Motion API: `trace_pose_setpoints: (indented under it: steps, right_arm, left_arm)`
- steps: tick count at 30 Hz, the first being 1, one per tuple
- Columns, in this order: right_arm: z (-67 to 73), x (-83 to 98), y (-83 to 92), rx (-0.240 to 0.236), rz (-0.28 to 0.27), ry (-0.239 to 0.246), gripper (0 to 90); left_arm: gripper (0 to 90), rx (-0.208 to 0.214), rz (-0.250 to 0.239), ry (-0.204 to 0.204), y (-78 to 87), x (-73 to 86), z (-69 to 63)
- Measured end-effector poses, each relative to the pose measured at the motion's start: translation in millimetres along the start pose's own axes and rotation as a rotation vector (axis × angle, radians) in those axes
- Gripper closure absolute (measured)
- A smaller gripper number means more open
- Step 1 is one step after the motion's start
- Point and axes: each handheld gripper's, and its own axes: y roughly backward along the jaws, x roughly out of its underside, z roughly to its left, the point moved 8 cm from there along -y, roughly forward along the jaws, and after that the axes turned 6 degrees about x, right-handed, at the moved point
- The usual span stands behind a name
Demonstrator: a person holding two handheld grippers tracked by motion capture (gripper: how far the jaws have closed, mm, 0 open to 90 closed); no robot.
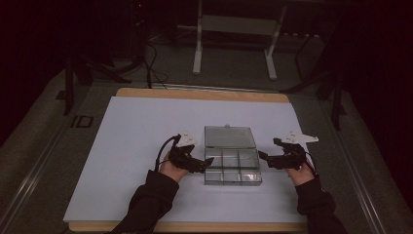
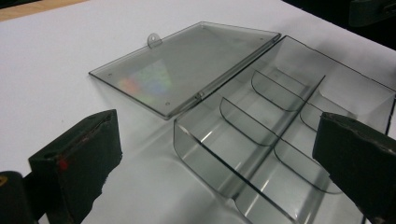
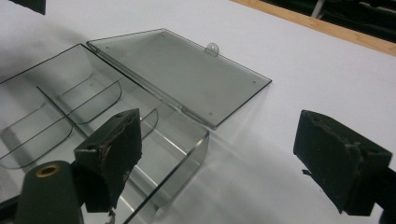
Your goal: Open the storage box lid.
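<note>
Both tongs (image 2: 217,163) (image 3: 233,163) apart, empty — clear box (image 1: 233,168) open between, near edge cut off.

Dim room, white-topped counter

A white sheet (image 1: 146,146) covers the wood-edged counter (image 1: 195,93); beyond its far edge, grey floor (image 1: 234,73), a white frame's legs (image 1: 197,48), dark cables (image 1: 151,63).

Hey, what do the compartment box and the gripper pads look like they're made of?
Compartment box: likely smoky clear plastic, glossy; you see through the walls and its lid shows rainbow glare. Pads of the right hand-held gripper: probably matte black foam or rubber, with crumbly edges.
</note>
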Motion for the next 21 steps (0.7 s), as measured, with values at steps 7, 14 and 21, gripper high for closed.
trace_pose_setpoints:
  steps: [7,14,21]
  right_arm:
    - [0.7,8.9,8.5,0.006,-0.004,-0.003,15.2]
    - [0.9,19.3,15.0,0.017,-0.018,-0.02,15.2]
    - [-2.1,30.8,22.1,0.047,-0.024,-0.033,15.2]
  left_arm:
    - [2.3,-0.015,-0.01,0.003,9.5,8.6,-2.3]
    - [2.3,-0.03,-0.018,0.007,17.9,16.5,-4.7]
    - [2.3,-0.049,-0.023,0.007,25.1,25.1,-7.6]
